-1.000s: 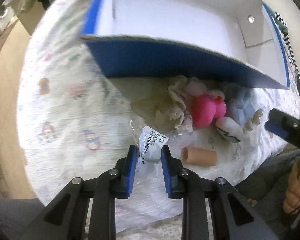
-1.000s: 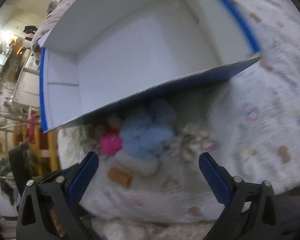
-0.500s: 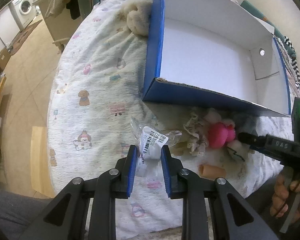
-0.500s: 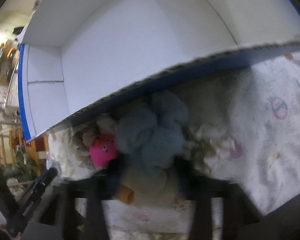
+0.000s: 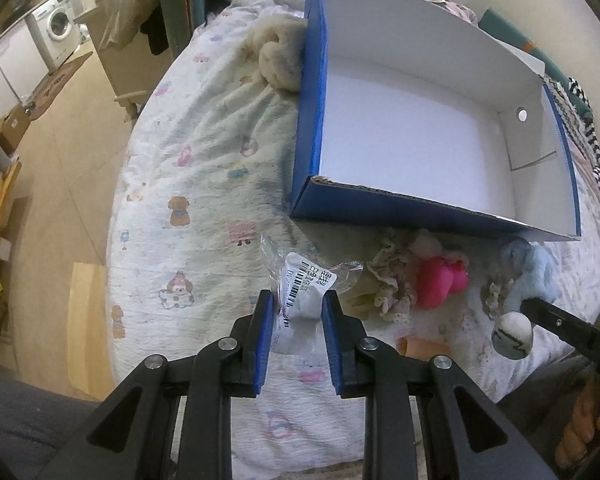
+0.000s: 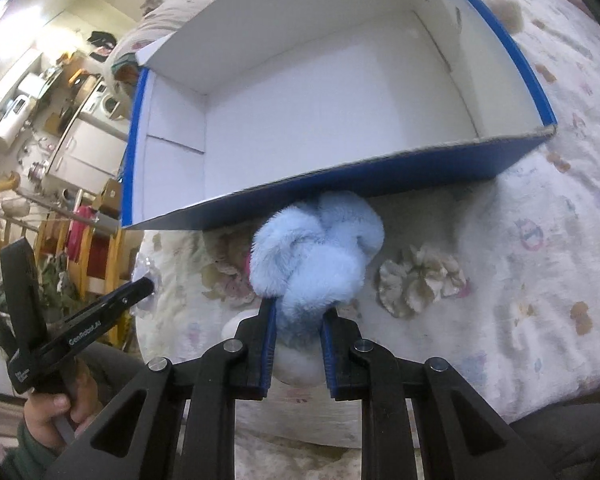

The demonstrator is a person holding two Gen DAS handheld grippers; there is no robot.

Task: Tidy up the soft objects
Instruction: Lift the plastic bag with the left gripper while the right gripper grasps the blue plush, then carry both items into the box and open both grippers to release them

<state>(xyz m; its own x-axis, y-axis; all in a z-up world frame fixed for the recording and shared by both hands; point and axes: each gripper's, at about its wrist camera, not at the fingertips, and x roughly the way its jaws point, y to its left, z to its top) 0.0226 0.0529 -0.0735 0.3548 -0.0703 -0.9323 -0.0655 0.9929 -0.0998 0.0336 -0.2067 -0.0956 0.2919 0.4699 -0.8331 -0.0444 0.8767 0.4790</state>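
My left gripper (image 5: 297,306) is shut on a clear plastic bag (image 5: 304,284) with a white soft item and a barcode label, held above the bed. My right gripper (image 6: 298,312) is shut on a fluffy light-blue plush (image 6: 316,248), just in front of the blue box's near wall. The blue box (image 5: 404,208) with a white inside is empty; it also shows in the right wrist view (image 6: 340,178). A pink plush (image 5: 440,280), lace scrunchies (image 5: 392,280) and a white ball with a black zigzag (image 5: 512,336) lie in front of the box.
A printed white quilt (image 5: 204,184) covers the bed. A cream woolly item (image 5: 278,62) lies at the box's far left corner. A tan tube (image 5: 420,346) lies near the bed's front edge. A beige lace scrunchie (image 6: 420,280) lies to the right of the blue plush. Floor and washing machine lie to the left.
My right gripper has closed on the blue plush, having been wide open a second ago. My left gripper has drawn back and up from the box with the bag still held.
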